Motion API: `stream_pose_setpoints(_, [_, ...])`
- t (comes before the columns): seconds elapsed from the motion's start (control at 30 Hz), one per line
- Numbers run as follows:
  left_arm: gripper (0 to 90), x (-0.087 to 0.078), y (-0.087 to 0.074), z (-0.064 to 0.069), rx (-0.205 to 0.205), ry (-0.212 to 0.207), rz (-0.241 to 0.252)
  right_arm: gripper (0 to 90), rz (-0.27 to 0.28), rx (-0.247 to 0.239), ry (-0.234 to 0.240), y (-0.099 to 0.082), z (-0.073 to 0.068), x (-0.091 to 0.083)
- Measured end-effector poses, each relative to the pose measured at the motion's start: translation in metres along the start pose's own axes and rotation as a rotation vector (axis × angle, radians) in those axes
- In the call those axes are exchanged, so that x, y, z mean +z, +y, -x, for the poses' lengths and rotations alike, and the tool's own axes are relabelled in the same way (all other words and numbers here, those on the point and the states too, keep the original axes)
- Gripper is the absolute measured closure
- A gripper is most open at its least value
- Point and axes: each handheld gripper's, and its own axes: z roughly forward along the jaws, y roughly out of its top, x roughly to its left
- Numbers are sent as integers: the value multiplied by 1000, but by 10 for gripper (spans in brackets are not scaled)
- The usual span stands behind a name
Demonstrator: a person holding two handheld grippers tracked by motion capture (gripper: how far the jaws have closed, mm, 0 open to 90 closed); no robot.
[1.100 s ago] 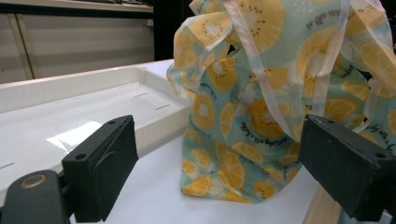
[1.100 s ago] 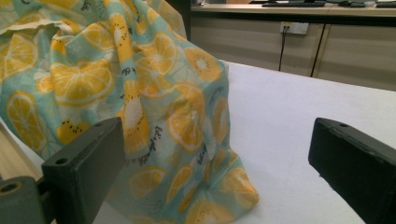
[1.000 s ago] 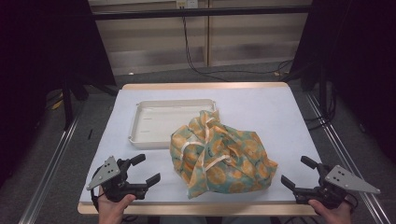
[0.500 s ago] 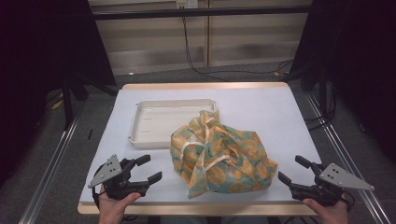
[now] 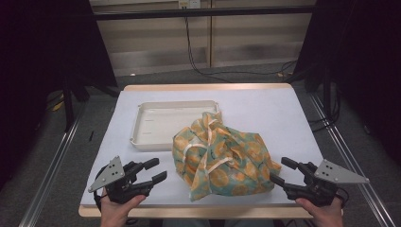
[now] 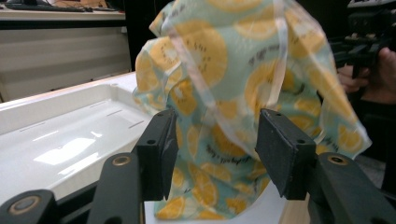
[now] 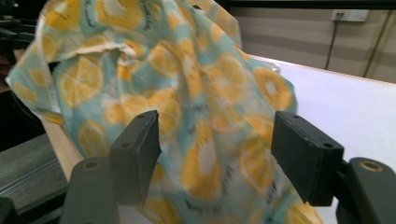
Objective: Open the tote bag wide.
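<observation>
While a crumpled lemon-print cloth (image 5: 221, 158) lies heaped in the middle of the white worktop (image 5: 283, 113), its far edge overlapping the near corner of an empty white tray (image 5: 161, 124), nothing has yet been grasped. The left gripper (image 5: 156, 171) sits near the cloth's left side, the right gripper (image 5: 282, 170) just beside its right edge. Both pairs of jaws have just been closing yet stand part-spread, with no cloth between them. All handling of the cloth seems left to do.
</observation>
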Motion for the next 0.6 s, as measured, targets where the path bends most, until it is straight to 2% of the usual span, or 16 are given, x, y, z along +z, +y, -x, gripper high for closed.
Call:
stream_pose_setpoints(0.1, [477,1,8,2,10,3,9,328,4,1,40,12,-3,9])
stream_pose_setpoints(0.13, [477,4,16,6,6,-21,27,328,7,-3,47,17,-4,13])
stream_pose_setpoints(0.17, [476,6,18,7,22,-19,26,330,13,-6,58,22,-4,15])
stream_pose_setpoints(0.23, [463,8,20,9,21,-18,26,346,19,-13,87,29,-5,20])
stream_pose_setpoints(0.27, [445,13,22,7,25,-32,28,349,22,-19,95,33,-6,23])
stream_pose_setpoints(0.3, [438,15,23,8,21,-23,28,354,19,-25,110,38,-7,27])
stream_pose_setpoints(0.33, [438,16,23,7,9,-34,34,354,15,-40,122,41,-9,32])
stream_pose_setpoints(0.4, [437,18,24,7,0,-35,34,352,7,-55,131,47,-11,40])
stream_pose_setpoints(0.47, [430,20,28,5,8,-24,32,352,0,-48,144,49,-10,44])
stream_pose_setpoints(0.5, [429,22,30,3,9,-45,31,352,4,-48,151,52,-10,48])
stream_pose_setpoints(0.53, [429,25,35,3,27,-46,26,347,2,-52,161,58,-11,55])
stream_pose_setpoints(0.6, [429,29,38,3,17,-45,36,346,5,-56,163,60,-11,57])
